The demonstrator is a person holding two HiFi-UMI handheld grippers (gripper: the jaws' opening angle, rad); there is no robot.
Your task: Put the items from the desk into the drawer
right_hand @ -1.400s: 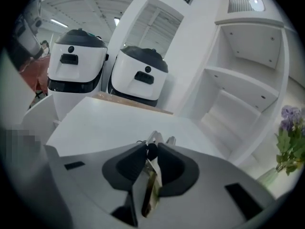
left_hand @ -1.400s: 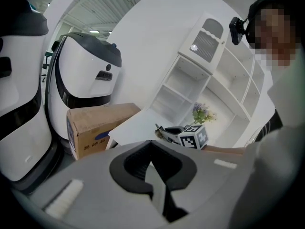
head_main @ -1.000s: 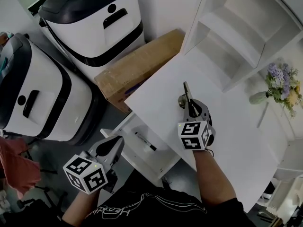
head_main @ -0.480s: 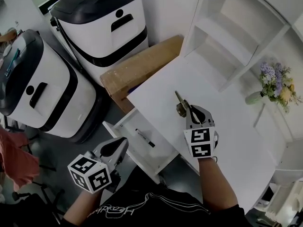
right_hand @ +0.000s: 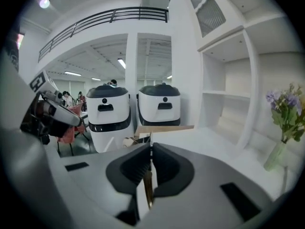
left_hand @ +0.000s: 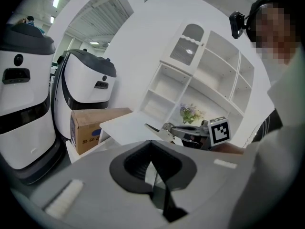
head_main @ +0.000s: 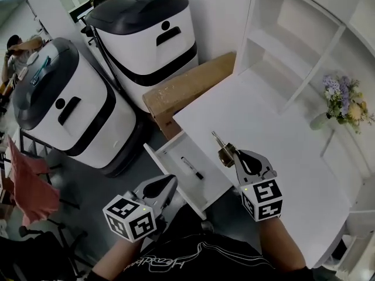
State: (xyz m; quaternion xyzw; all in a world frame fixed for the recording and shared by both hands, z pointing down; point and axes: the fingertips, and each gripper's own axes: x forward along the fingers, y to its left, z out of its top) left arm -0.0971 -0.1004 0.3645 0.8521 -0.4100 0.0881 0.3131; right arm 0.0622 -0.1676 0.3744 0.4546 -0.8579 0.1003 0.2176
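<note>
My right gripper (head_main: 234, 155) is shut on a small brass and metal item (head_main: 224, 151), held above the white desk (head_main: 275, 127) near its front left edge. A thin brass strip (right_hand: 147, 190) shows between its closed jaws. The same item (left_hand: 155, 129) points left in the left gripper view. Just left of it, the white drawer (head_main: 167, 165) stands pulled out with a black marker (head_main: 192, 167) lying inside. My left gripper (head_main: 170, 181) hangs below the drawer's front, jaws together and empty (left_hand: 152, 147).
Two white and black machines (head_main: 146, 34) (head_main: 64, 110) stand left of the desk, with a cardboard box (head_main: 187, 89) between them and the desk. White shelving (head_main: 299, 34) rises at the back. A vase of flowers (head_main: 343, 101) sits at the desk's right.
The right gripper has lifted the brass item off the desk and drawn it back toward the drawer side. The left gripper has shifted right, closer to the drawer's front.
</note>
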